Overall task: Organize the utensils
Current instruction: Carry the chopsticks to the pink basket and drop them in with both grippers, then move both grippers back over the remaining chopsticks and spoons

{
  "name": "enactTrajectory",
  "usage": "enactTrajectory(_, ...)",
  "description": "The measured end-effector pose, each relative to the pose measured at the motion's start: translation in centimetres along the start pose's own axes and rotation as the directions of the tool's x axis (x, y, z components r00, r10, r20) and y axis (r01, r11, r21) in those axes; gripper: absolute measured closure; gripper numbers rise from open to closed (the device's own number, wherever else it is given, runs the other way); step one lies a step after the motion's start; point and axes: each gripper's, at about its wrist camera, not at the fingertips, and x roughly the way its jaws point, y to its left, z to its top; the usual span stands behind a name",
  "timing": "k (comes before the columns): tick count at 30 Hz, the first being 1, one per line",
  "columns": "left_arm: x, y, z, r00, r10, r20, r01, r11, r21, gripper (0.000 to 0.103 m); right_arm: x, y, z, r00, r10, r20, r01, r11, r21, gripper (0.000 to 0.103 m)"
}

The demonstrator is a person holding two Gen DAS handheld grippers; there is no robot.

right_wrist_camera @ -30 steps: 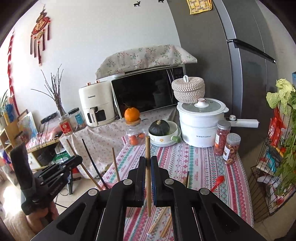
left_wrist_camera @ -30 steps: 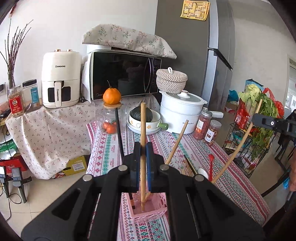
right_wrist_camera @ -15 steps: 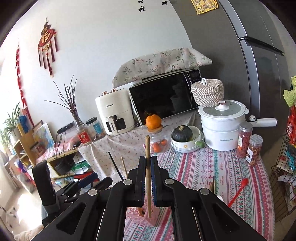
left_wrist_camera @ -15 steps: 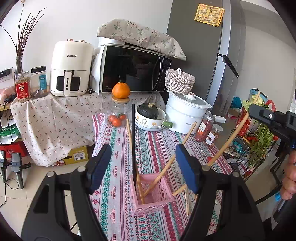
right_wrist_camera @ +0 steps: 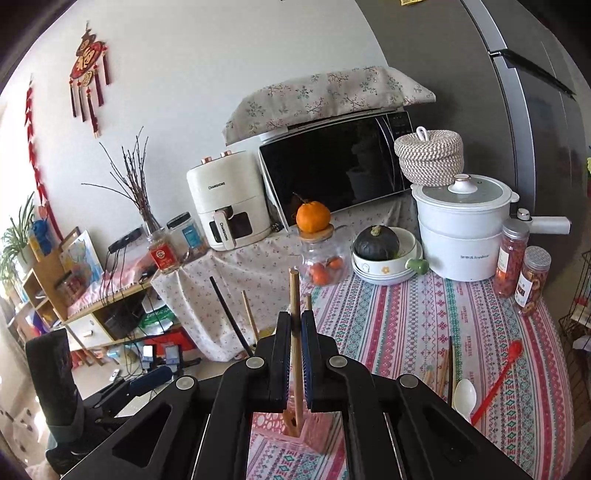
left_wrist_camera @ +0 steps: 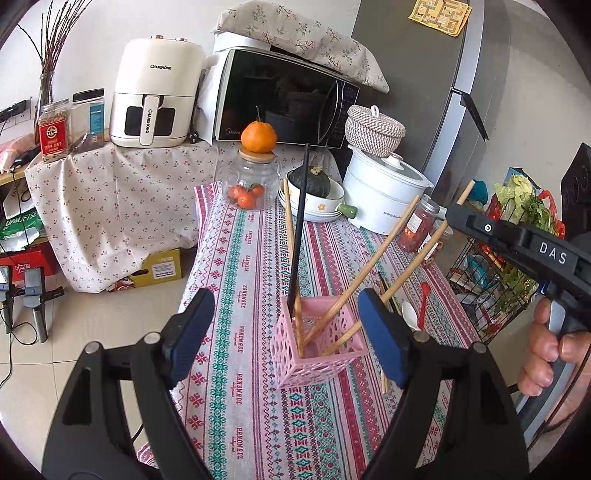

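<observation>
A wooden chopstick (right_wrist_camera: 295, 332) is pinched by the right gripper (right_wrist_camera: 295, 328) above the pink basket (left_wrist_camera: 317, 347), while the left gripper (left_wrist_camera: 286, 328) is held spread, empty.

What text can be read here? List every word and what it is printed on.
"CHANGHONG": air fryer, on body and handle.
"DAS": right hand-held gripper.
"HANDMADE": tablecloth, repeated.
"Midea": microwave, faint.
White cooker label, jar labels, fridge note: too small or blurred to read.
</observation>
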Motion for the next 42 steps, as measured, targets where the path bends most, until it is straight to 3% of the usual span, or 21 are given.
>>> enactTrajectory(6, 0.1, -0.6, -0.3, 0.999, -0.011, -0.031, 0.012, 1.000, 0.014, 0.023, 0.6, -0.6, -0.3, 0.999, 0.011, -0.038, -0.010, 1.000, 0.020, 0.095)
enactTrajectory(11, -0.1, -1.5, -0.4, 0.998, -0.037, -0.057, 0.038, 0.999, 0.024, 0.023, -1.2, -1.4, 0.6, 1.000, 0.025, -0.011, -0.025, 0.999, 0.041, 0.079)
enactTrajectory(14, -0.3, -2.3, -0.6, 0.996, -0.054, -0.074, 0.057, 0.998, 0.033, 0.022, -2.8, -2.3, 1.2, 0.999, 0.026, 0.019, -0.027, 0.998, 0.051, 0.064)
enactTrajectory(16, -0.3, -2.9, -0.8, 0.994, -0.065, -0.086, 0.069, 0.997, 0.043, 0.022, -3.8, -3.1, 1.5, 0.999, 0.019, 0.031, -0.020, 0.998, 0.054, 0.060)
enactTrajectory(23, -0.3, -6.3, -1.9, 0.985, -0.099, -0.141, 0.114, 0.988, 0.101, 0.022, -7.0, -7.1, 1.6, 0.997, -0.061, 0.038, 0.058, 0.995, 0.075, 0.043)
enactTrajectory(28, 0.5, -9.8, -3.0, 0.975, -0.108, -0.196, 0.143, 0.974, 0.176, 0.021, -8.3, -10.3, 0.9, 0.990, -0.142, -0.020, 0.143, 0.987, 0.075, 0.030)
enactTrajectory(33, 2.4, -13.6, -4.4, 0.955, -0.101, -0.280, 0.172, 0.955, 0.241, 0.021, -8.2, -13.8, -0.6, 0.963, -0.235, -0.135, 0.247, 0.965, 0.085, 0.026)
enactTrajectory(40, 7.8, -18.2, -6.3, 0.923, -0.030, -0.385, 0.141, 0.954, 0.264, 0.022, -6.8, -19.9, -3.4, 0.891, -0.298, -0.341, 0.361, 0.922, 0.137, 0.025)
enactTrajectory(42, 9.6, -19.0, -6.4, 0.918, -0.008, -0.396, 0.118, 0.960, 0.255, 0.028, -6.4, -21.8, -4.1, 0.877, -0.301, -0.375, 0.386, 0.905, 0.177, 0.025)
